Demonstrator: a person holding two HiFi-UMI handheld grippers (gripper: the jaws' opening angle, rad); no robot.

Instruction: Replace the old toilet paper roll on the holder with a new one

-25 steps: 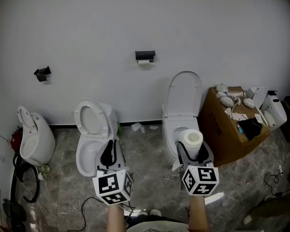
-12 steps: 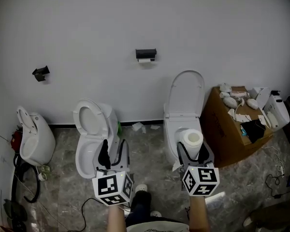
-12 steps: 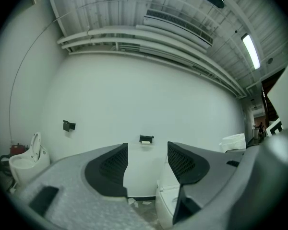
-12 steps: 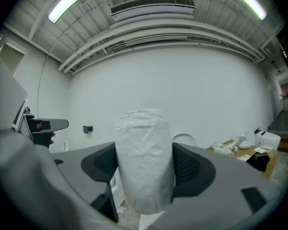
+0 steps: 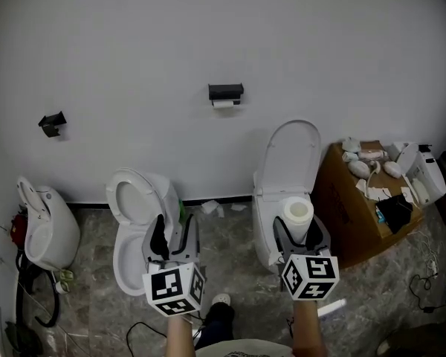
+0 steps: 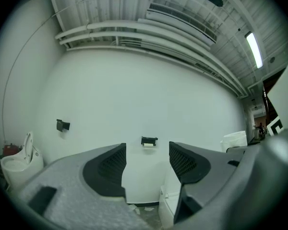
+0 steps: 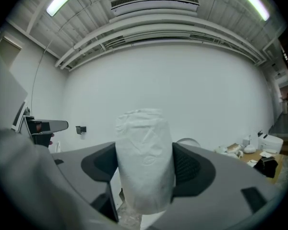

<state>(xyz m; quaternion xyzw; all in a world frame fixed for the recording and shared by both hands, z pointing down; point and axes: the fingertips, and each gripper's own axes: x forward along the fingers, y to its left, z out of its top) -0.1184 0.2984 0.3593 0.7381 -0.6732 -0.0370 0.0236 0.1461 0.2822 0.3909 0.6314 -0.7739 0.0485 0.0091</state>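
First, approach the holder [image 5: 225, 92] squarely. The left gripper [image 5: 172, 233], jaws just opened and empty, should take the old roll [image 5: 224, 103]; the right gripper [image 5: 301, 234] grasps the new roll [image 5: 298, 216] upright.

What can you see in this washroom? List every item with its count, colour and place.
toilets: three, white, along the wall
paper holders: two, black, on the wall
old roll: one, white, on the right-hand holder
new roll: one, white, in the right gripper
cardboard box: one, brown, far right, white parts on top
paper scraps: few, white, floor by the wall
left gripper: one, grey, empty, jaws have just been opening
right gripper: one, grey, shut on the new roll
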